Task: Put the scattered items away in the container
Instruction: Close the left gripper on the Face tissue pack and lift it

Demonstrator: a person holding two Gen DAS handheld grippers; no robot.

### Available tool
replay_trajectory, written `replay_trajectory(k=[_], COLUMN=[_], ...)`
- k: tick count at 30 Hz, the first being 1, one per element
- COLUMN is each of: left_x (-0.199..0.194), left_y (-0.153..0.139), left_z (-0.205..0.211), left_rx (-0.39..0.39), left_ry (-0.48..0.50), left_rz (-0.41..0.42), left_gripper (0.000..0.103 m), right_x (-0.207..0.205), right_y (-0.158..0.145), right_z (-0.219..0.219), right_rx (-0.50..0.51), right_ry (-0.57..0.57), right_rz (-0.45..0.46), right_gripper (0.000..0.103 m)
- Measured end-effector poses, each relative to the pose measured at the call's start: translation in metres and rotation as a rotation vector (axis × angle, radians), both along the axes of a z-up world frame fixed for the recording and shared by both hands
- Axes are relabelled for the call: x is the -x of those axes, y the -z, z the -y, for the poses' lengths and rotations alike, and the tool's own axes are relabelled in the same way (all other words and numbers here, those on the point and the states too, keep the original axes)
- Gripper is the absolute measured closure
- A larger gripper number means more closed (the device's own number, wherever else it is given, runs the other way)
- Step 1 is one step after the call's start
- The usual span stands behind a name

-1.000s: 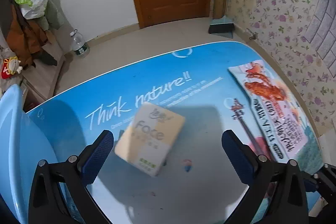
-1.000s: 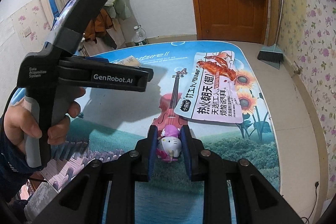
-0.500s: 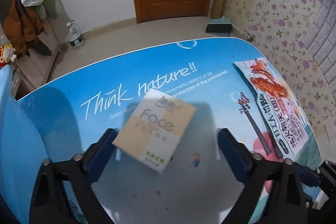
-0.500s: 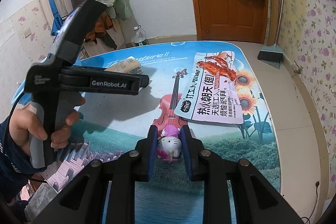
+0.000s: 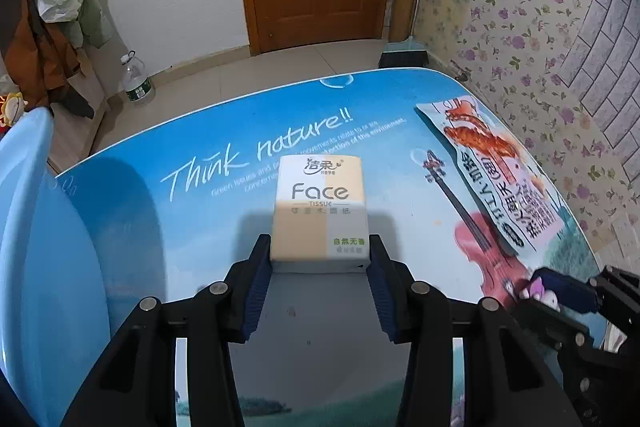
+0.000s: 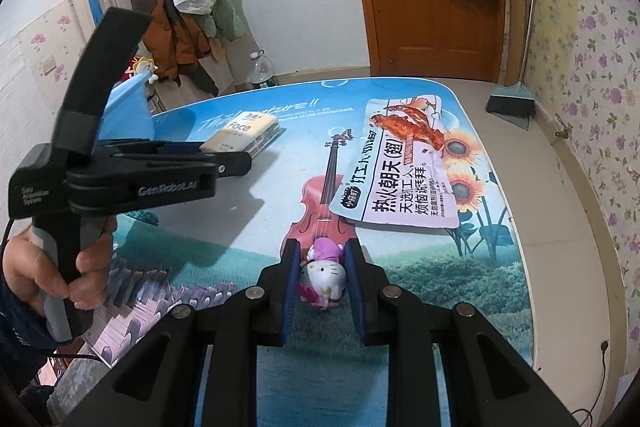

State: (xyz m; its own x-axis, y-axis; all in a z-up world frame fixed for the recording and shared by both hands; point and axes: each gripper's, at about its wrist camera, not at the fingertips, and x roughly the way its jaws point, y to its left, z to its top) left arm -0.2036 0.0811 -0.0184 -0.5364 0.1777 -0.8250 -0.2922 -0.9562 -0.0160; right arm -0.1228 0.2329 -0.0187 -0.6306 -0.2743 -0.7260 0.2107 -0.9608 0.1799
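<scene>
Basin [image 5: 48, 247]: light blue, far left edge of the tabletop [image 5: 208, 235] in the left wrist view. We take it for the container; nothing seen inside from here, its floor is mostly out of sight.

Left tongs [image 5: 319, 259]: jaws have just been closing, tissue pack between them. Now narrow, blue pads pressed on both long sides of the pack's near end.

Tissue pack [image 5: 320, 211]: beige/white "Face" soft pack, flat on the tabletop, just right of the basin, squared up w/ the tongs.

Risk, left: grip sits only on the near end, so on lift the far end may droop or the pack may pivot & slip out. Soft pack, so a hard squeeze could buckle it. Basin wall is close; a low carry could knock the pack against the rim.

Snack bag [image 6: 404, 167]: big printed pouch, flat, right half of the tabletop, untouched, well apart from both tongs.

Right tongs [image 6: 322, 275]: narrow, clamped on the cat figure.

Cat figure [image 6: 322, 277]: small white/pink toy, held by its sides, near the front edge of the tabletop, in front of the snack bag.

Risk, right: figure is round & glossy, could pop out of the pads. Both hands head for the same basin, so we could bump the left tongs when crossing over.
</scene>
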Motion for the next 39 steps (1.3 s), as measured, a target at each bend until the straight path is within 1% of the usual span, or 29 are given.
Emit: replay_trajectory(k=[10, 15, 25, 31, 39], left_x=[-0.033, -0.065, -0.12, -0.153, -0.176], left_y=[-0.001, -0.001, -0.003, -0.004, -0.006], left_z=[0.017, 0.029, 0.049, 0.063, 0.073], left_rx=[-0.015, -0.002, -0.016, -0.026, -0.05], left_ry=[-0.008, -0.01, -0.012, -0.016, -0.008], left_rz=[0.001, -0.015, -0.015, -0.021, -0.018], left_gripper=[0.059, 0.059, 0.059, 0.059, 0.059], right_x=[-0.008, -0.015, -0.041, -0.049, -0.06], right_y=[-0.001, -0.002, -0.003, -0.001, 0.0], right_z=[0.002, 0.002, 0.011, 0.017, 0.023], right_rx=[-0.013, -0.018, -0.024, -0.033, -0.056], right_ry=[0.019, 0.029, 0.028, 0.042, 0.04], right_rz=[0.003, 0.002, 0.005, -0.007, -0.035], right_gripper=[0.079, 0.079, 0.079, 0.079, 0.079])
